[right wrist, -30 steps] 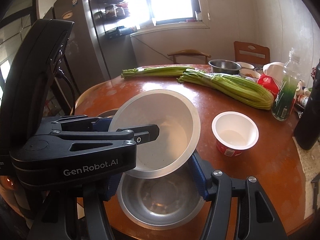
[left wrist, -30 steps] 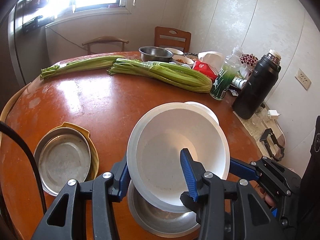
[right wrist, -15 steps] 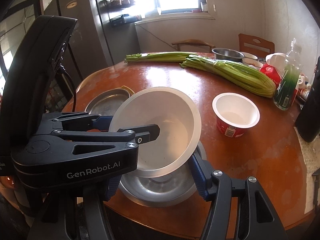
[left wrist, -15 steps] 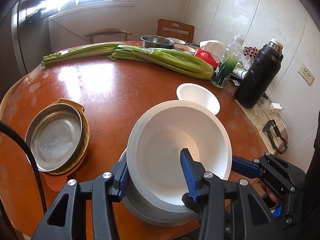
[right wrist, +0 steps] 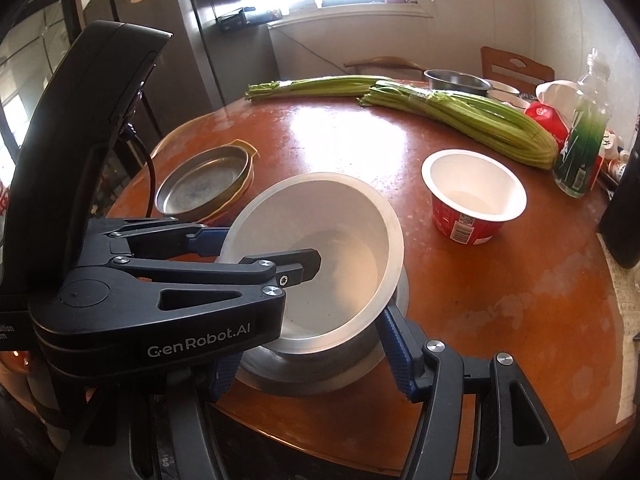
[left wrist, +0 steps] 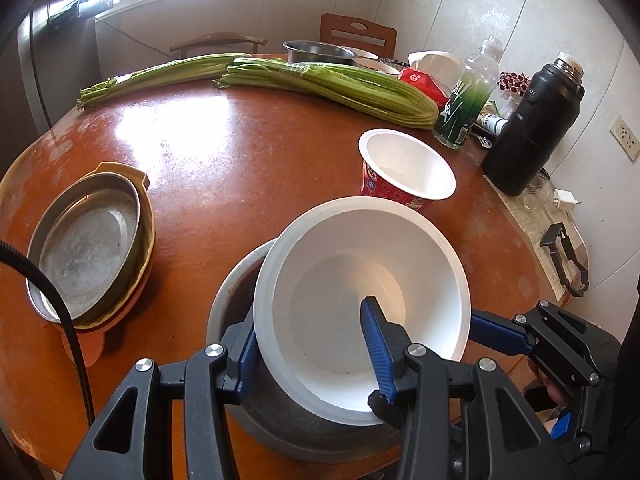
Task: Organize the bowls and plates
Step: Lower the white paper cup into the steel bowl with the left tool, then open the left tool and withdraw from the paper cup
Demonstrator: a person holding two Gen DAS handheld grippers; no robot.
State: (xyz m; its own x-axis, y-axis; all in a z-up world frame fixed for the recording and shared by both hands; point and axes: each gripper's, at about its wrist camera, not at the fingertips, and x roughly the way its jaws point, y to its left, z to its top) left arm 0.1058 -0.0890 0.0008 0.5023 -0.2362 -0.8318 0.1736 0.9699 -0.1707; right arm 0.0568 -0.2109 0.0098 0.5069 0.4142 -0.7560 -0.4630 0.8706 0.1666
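At the near counter edge: the white bowl point(left wrist: 362, 304) sits tilted in the mouth of the metal bowl point(left wrist: 240, 280), not yet nested level.
Left gripper: the left gripper point(left wrist: 312, 352) is clenched on the white bowl's near rim, one blue finger point(left wrist: 378, 348) inside the bowl and the other outside its wall.
Right gripper: the right gripper point(right wrist: 308, 354) straddles the metal bowl; its right finger point(right wrist: 396, 344) lies against the steel, but I cannot tell if the other side presses.
Risk, tilt: letting go now could leave the white bowl cocked on the steel rim, so it rocks or slides out sideways.
Risk, edge: the metal bowl stands close to the counter point(left wrist: 224, 152) edge; a downward shove on the near rim could tip or skid both bowls off.
Risk, pinch: the finger inside may get trapped between the two walls as the bowl seats.
Risk, neighbour: the red cup point(left wrist: 404, 170) stands just beyond; a forward slip could knock it.
Elsewhere: the metal plate point(left wrist: 86, 244) stack rests well apart on the left.
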